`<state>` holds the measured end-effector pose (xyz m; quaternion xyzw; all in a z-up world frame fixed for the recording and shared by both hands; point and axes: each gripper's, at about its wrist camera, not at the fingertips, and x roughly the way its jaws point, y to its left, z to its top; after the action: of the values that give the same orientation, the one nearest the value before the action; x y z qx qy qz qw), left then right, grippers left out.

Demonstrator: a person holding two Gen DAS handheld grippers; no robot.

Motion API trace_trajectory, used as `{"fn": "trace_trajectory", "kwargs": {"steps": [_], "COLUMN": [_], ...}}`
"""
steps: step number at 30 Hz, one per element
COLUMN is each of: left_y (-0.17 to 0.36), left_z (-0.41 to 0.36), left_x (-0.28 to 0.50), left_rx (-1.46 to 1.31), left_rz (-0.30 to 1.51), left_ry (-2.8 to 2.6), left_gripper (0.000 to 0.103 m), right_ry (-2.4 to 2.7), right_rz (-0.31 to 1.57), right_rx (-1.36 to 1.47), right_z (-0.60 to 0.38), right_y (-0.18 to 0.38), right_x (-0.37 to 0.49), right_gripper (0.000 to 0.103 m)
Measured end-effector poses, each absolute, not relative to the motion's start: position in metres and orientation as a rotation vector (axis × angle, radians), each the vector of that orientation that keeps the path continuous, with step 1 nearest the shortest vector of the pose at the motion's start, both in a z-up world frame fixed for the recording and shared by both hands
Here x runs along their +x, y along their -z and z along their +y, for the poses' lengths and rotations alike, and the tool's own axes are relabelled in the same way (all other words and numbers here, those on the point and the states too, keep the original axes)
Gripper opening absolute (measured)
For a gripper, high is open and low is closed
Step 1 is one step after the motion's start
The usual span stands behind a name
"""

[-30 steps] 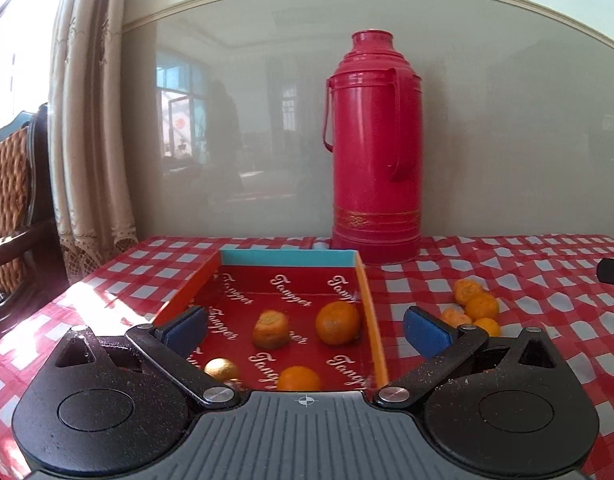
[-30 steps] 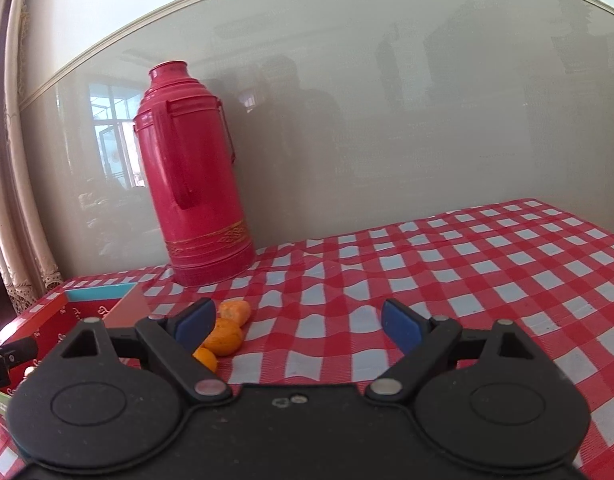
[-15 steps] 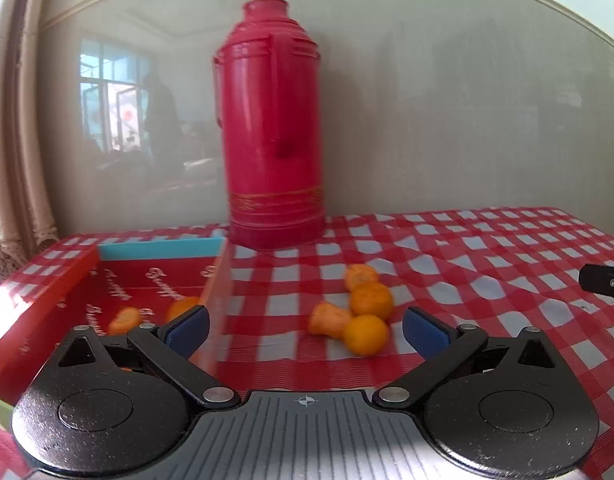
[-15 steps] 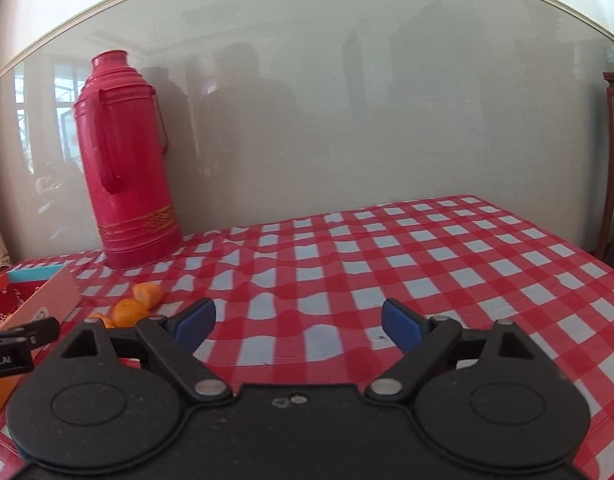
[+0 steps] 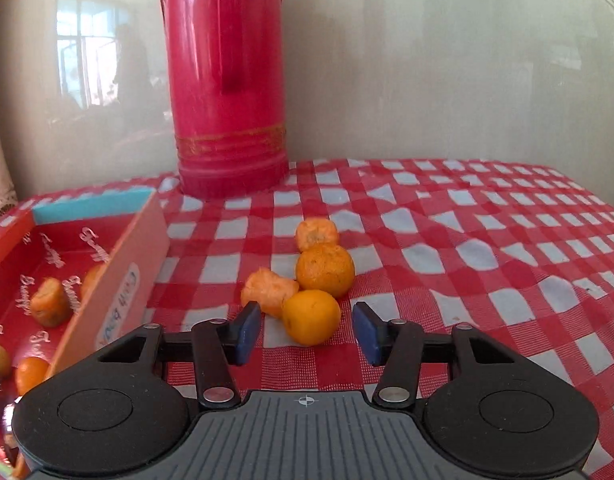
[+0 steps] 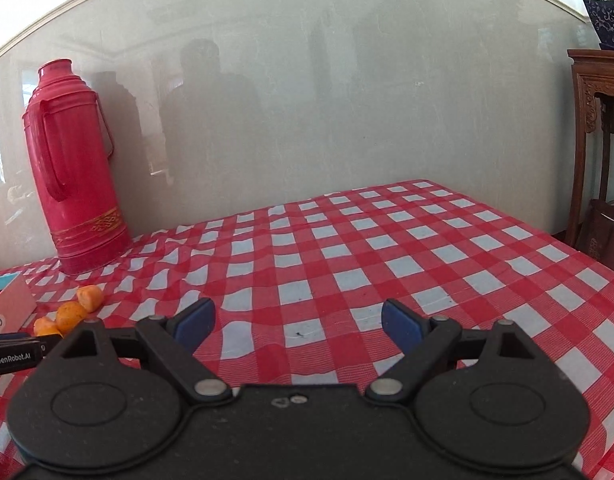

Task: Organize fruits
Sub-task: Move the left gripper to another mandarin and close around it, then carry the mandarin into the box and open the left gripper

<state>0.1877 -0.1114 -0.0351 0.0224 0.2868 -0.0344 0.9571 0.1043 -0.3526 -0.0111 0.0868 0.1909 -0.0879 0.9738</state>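
Left wrist: red tray [image 5: 63, 212] holds small oranges [image 5: 50, 307]; both grippers [image 5: 307, 332] [image 6: 297, 322] released, empty

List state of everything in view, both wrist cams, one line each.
left gripper: open, jaws either side of the nearest orange, not closed on it
right gripper: open, empty, over bare cloth
nearest orange: on the cloth, touching its neighbours
other three loose fruits: clustered on the cloth, outside the box
red box: open-topped, several fruits inside
red thermos: upright, by the wall; lid on
tablecloth: wrinkled
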Motion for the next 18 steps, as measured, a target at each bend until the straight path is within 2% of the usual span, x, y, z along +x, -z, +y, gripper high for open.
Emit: {"fn": "trace_trajectory", "kwargs": {"steps": [1, 2, 3, 18], "left_y": [0.037, 0.038, 0.038, 0.021], "left_z": [-0.112, -0.112, -0.111, -0.097], "left_x": [0.191, 0.193, 0.194, 0.172], "left_rx": [0.046, 0.043, 0.036, 0.044], "left_rz": [0.598, 0.609, 0.616, 0.562], "left_ry": [0.074, 0.083, 0.092, 0.120], "left_gripper": [0.051, 0.035, 0.033, 0.033], "right_ry": [0.178, 0.178, 0.178, 0.183], "right_rz": [0.387, 0.388, 0.388, 0.425], "right_rx": [0.176, 0.176, 0.175, 0.170], "right_z": [-0.353, -0.353, -0.353, -0.335], "right_y": [0.011, 0.012, 0.012, 0.012], "right_x": [0.105, 0.106, 0.107, 0.119], "right_gripper": [0.084, 0.084, 0.084, 0.084]}}
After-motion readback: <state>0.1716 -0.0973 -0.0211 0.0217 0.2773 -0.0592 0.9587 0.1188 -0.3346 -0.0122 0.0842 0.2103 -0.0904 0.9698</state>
